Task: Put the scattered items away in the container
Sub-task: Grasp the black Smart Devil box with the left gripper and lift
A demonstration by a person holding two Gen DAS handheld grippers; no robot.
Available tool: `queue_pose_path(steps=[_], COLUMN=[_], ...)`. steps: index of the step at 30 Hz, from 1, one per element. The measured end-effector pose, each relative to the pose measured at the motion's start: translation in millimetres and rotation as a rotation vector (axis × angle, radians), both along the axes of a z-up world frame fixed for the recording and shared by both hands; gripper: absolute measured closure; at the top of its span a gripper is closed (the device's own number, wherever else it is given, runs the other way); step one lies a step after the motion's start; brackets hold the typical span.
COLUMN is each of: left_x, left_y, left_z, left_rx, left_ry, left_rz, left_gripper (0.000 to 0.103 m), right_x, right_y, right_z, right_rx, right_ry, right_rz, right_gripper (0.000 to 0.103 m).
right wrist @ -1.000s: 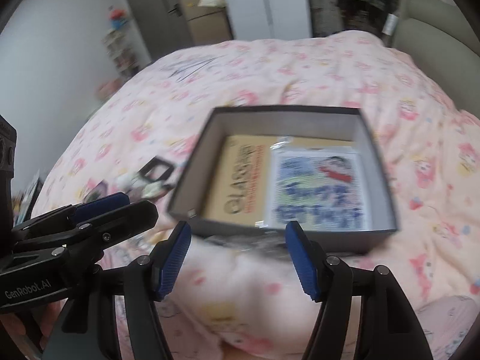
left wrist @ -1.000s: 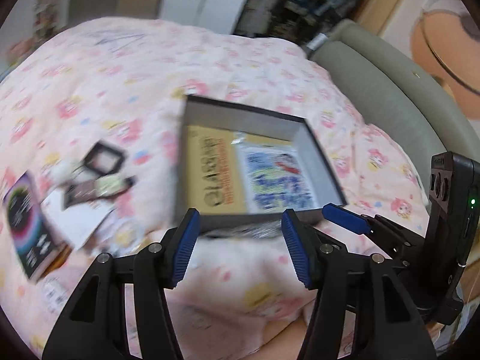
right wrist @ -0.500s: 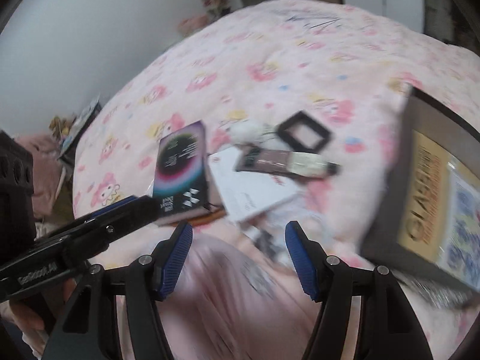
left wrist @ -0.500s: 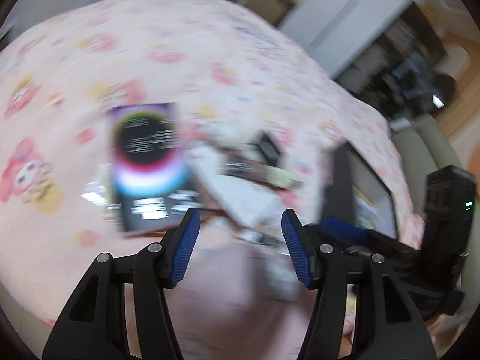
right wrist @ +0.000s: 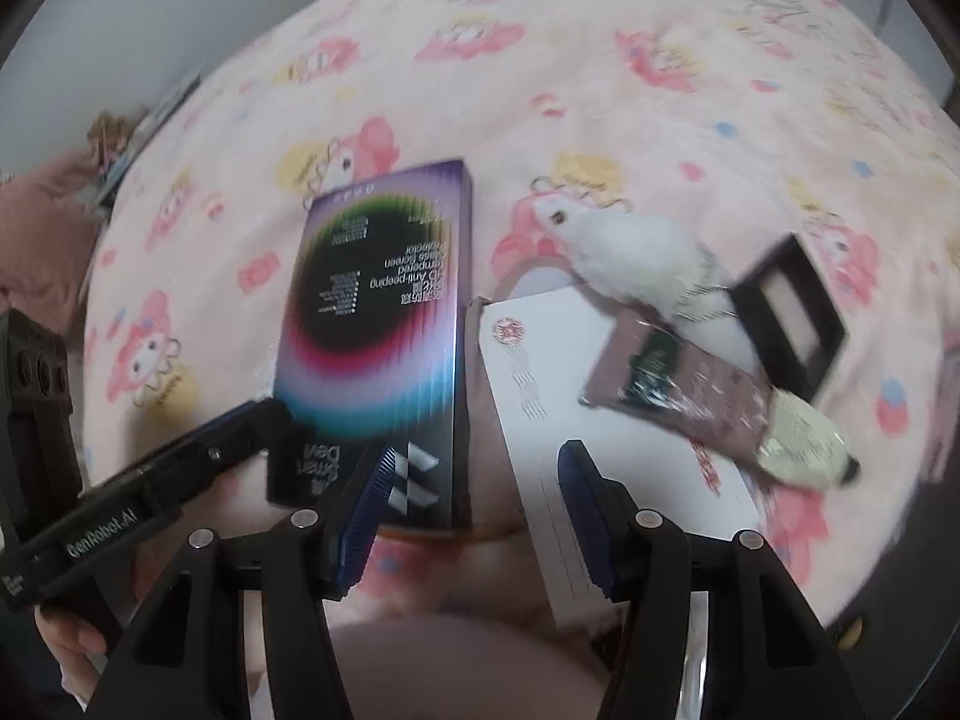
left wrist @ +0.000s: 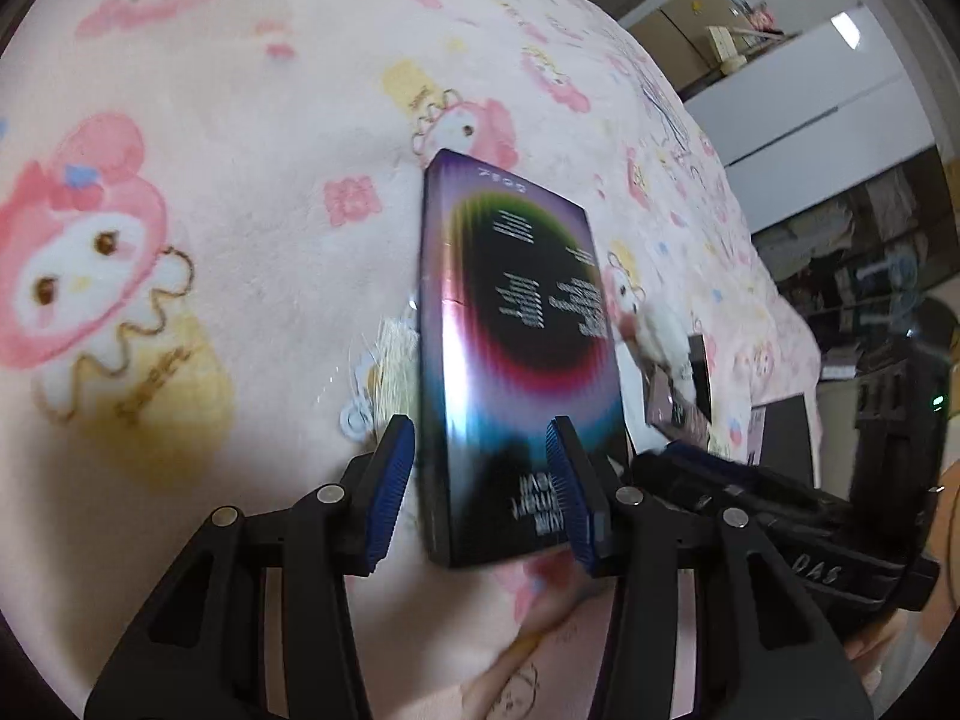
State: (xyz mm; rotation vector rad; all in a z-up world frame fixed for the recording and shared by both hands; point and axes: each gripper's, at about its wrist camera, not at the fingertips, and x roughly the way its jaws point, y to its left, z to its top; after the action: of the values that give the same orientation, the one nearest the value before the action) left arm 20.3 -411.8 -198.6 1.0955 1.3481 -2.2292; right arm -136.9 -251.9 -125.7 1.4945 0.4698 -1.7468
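Here, in the left wrist view, the left tongs (left wrist: 480,480) are angled down over the pink cartoon-print bedspread (left wrist: 210,240), their blue fingers astride the near end of the dark screen-protector box (left wrist: 516,348). The jaws are closing with the box between them, but a gap shows beside the left finger, so nothing is gripped yet. The box lies flat on the bed. Past it a white plush toy (left wrist: 660,342) and other small items are bunched together, and a dark edge at far right may be the container, though I cannot tell. The other tool crosses the lower right.

In the right wrist view, the right tongs (right wrist: 474,498) point steeply down at the strip between the box (right wrist: 384,330) and a white envelope (right wrist: 600,420). Their jaws are closing too, one finger over the box's near corner, the other over the envelope, pressing on neither as far as I can see. On the envelope lies a brown sachet (right wrist: 690,390), with the plush (right wrist: 630,258) and a black compact (right wrist: 792,312) just beyond. The left tongs (right wrist: 264,420) reach the box from the left.

Every item in view lies loose on the bed, so most of the tidying looks undone.
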Motion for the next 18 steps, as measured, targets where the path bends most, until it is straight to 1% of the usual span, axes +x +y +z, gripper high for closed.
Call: queue_pose_path(steps=[2,3,5,7,9,12,14,16,17,18], left_x=[-6.6,-9.6,-15.8,-17.4,-16.9,-13.4,-8.9,-6.6,-6.6,-9.4], left_y=[-3.8,-4.9,-2.2,1.0,4.3,11.3,17.0,24.5,29.4,38.5], left_z=[-8.2,-12.2,-17.3,-14.3,-8.1,12.2,33.7,57.3,68.5,81.6], left_rx=[0.02,0.017,0.013,0.007,0.014,-0.017,-0.04,-0.047,-0.031,0.024], left_ry=[0.021,0.015,0.014,0.02,0.024,0.036,0.064,0.099,0.135,0.206], left_rz=[-0.013,-0.014,-0.02,-0.033,-0.046,-0.064,-0.072,-0.097,-0.127,-0.186], left_gripper=[0.057,0.057,0.056,0.056,0.057,0.057,0.057,0.057,0.064,0.066], right_x=[-4.6,-6.0,-9.3,-10.6,-8.0,-0.9,3.9,11.2,15.2,20.0], right_y=[-8.1,-11.4,-17.6,-22.0,-23.2,-13.4,-1.3,16.1,25.6,35.6], right_z=[-10.7,-14.4,-20.0,-23.5,-21.8,-8.7,6.2,29.0,40.0,51.5], right_rx=[0.029,0.034,0.027,0.017,-0.017,-0.057,-0.105,-0.153,-0.176,-0.219], right_ry=[-0.039,-0.049,-0.069,-0.096,-0.122,-0.075,-0.063,-0.026,-0.011,-0.022], right_rz=[0.046,0.067,0.092,0.116,0.143,0.122,0.087,0.058,0.047,0.049], right_gripper=[0.05,0.05,0.048,0.048,0.055,0.055,0.055,0.055,0.059,0.067])
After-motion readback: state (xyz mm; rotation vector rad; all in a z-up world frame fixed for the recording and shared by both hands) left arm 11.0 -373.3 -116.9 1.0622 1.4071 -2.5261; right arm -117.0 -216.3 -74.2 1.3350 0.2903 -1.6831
